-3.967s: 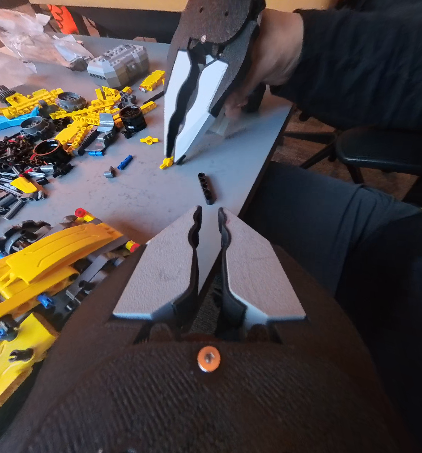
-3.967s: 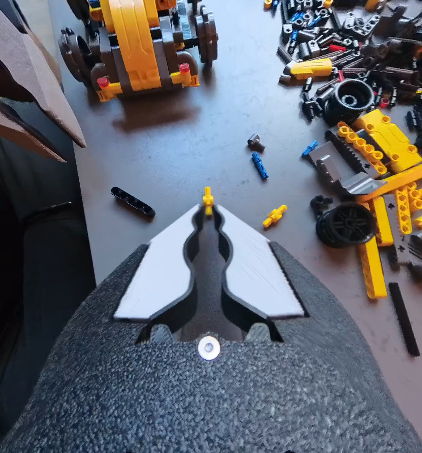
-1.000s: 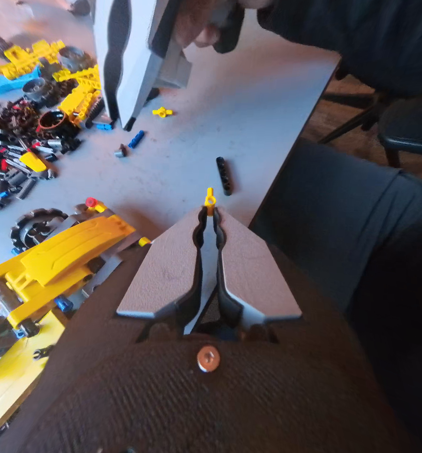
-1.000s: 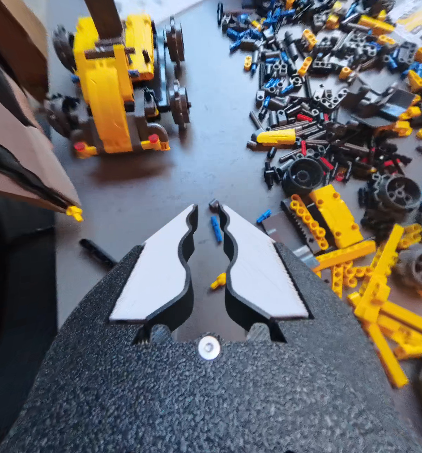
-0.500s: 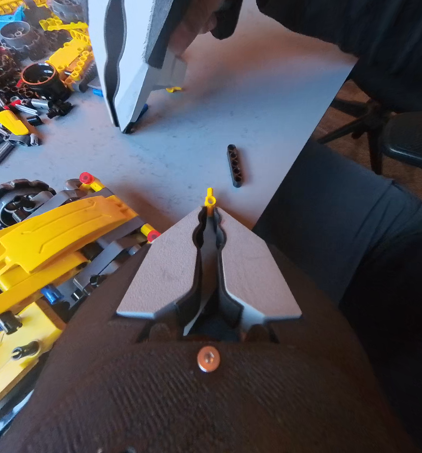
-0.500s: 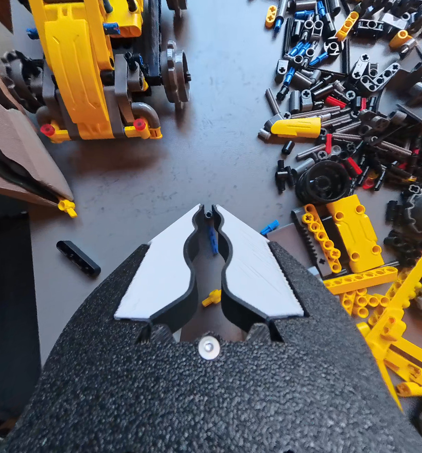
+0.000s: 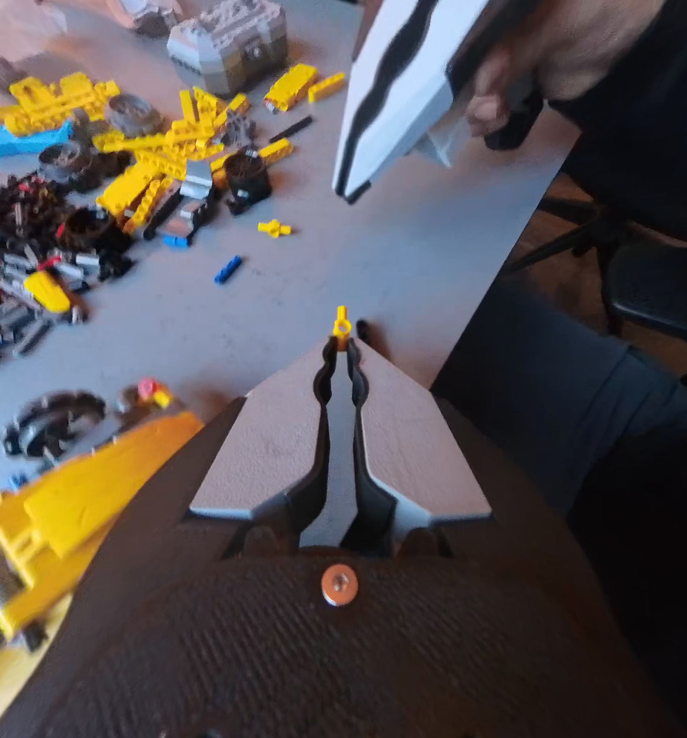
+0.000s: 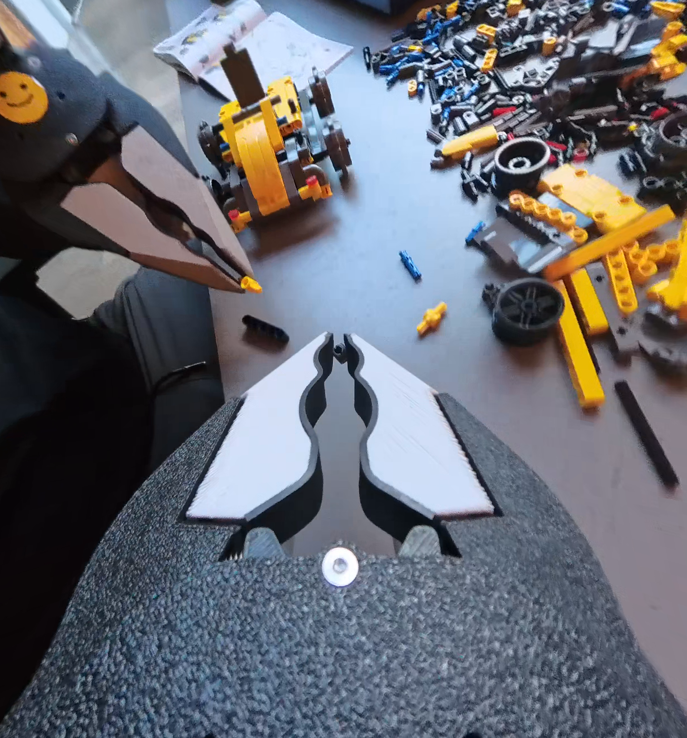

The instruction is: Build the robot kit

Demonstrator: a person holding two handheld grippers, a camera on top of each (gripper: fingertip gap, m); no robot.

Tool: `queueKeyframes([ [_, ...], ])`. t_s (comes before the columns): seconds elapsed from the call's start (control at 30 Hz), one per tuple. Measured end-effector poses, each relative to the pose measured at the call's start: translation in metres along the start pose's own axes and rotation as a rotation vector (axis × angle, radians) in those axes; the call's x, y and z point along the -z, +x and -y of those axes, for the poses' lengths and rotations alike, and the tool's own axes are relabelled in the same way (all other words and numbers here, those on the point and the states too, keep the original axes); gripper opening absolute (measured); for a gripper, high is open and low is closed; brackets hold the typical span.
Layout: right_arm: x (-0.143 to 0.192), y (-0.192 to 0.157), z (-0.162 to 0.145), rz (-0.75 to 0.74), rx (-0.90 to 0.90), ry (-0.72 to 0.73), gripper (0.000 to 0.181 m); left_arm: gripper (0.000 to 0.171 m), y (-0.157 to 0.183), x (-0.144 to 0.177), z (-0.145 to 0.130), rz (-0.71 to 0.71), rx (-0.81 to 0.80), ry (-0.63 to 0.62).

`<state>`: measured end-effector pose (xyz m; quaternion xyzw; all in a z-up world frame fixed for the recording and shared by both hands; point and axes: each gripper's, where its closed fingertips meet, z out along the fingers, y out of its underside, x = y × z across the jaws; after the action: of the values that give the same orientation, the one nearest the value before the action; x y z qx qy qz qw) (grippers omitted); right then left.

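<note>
Yellow plastic connector [image 7: 341,326], tiny, stiff, probably light, sits pinched by its stub in the left gripper [image 7: 341,344], just beside the black beam [image 7: 362,328]. Right gripper [image 8: 338,351], beyond that black beam [image 8: 265,328], pinches a small dark grey piece [image 8: 338,350].

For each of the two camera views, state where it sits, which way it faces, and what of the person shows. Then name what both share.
Left wrist view: sits on the left gripper, looking along its fingers over the grey table edge; a bare hand and dark-clothed leg show.
Right wrist view: sits on the right gripper, which pinches a small dark connector, facing the yellow brick vehicle; a dark-clothed leg shows.
Shared: small yellow pin piece, black holed beam, blue pin.
</note>
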<state>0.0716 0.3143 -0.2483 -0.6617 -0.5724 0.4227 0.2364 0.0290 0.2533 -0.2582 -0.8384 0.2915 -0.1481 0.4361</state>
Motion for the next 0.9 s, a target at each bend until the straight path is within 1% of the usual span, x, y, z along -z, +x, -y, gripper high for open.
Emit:
queueKeyframes([
  [0.07,0.011,-0.001,-0.007,-0.019,-0.016,0.02,0.005,0.002,0.001,-0.012,0.016,-0.005,-0.077,-0.028],
  [0.1,0.016,-0.002,-0.009,-0.027,-0.021,0.034,0.005,0.002,0.002,-0.02,0.02,-0.022,-0.114,-0.063],
  [0.17,0.027,-0.004,-0.011,-0.04,-0.034,0.068,0.005,0.001,0.013,-0.037,0.028,-0.105,-0.173,-0.138],
  [0.23,0.037,-0.006,-0.014,-0.06,-0.045,0.092,0.005,0.001,0.024,-0.052,0.038,-0.172,-0.243,-0.157],
  [0.33,0.05,-0.009,-0.024,-0.106,-0.044,0.096,0.005,0.002,0.031,-0.074,0.037,-0.208,-0.327,-0.242],
  [0.43,0.065,-0.012,-0.034,-0.142,-0.043,0.109,0.005,0.002,0.036,-0.088,0.031,-0.229,-0.395,-0.306],
  [0.5,0.074,-0.014,-0.037,-0.145,-0.06,0.141,0.005,0.002,0.038,-0.095,0.024,-0.252,-0.405,-0.347],
  [0.53,0.078,-0.015,-0.038,-0.142,-0.071,0.159,0.005,0.002,0.041,-0.097,0.027,-0.274,-0.391,-0.321],
  [0.67,0.088,-0.017,-0.044,-0.142,-0.098,0.198,0.005,0.002,0.044,-0.101,0.029,-0.335,-0.352,-0.308],
  [0.77,0.092,-0.016,-0.046,-0.138,-0.114,0.223,0.005,0.008,0.041,-0.101,0.029,-0.345,-0.321,-0.31],
  [0.9,0.093,-0.014,-0.045,-0.128,-0.13,0.244,0.005,0.011,0.036,-0.097,0.027,-0.338,-0.33,-0.317],
])
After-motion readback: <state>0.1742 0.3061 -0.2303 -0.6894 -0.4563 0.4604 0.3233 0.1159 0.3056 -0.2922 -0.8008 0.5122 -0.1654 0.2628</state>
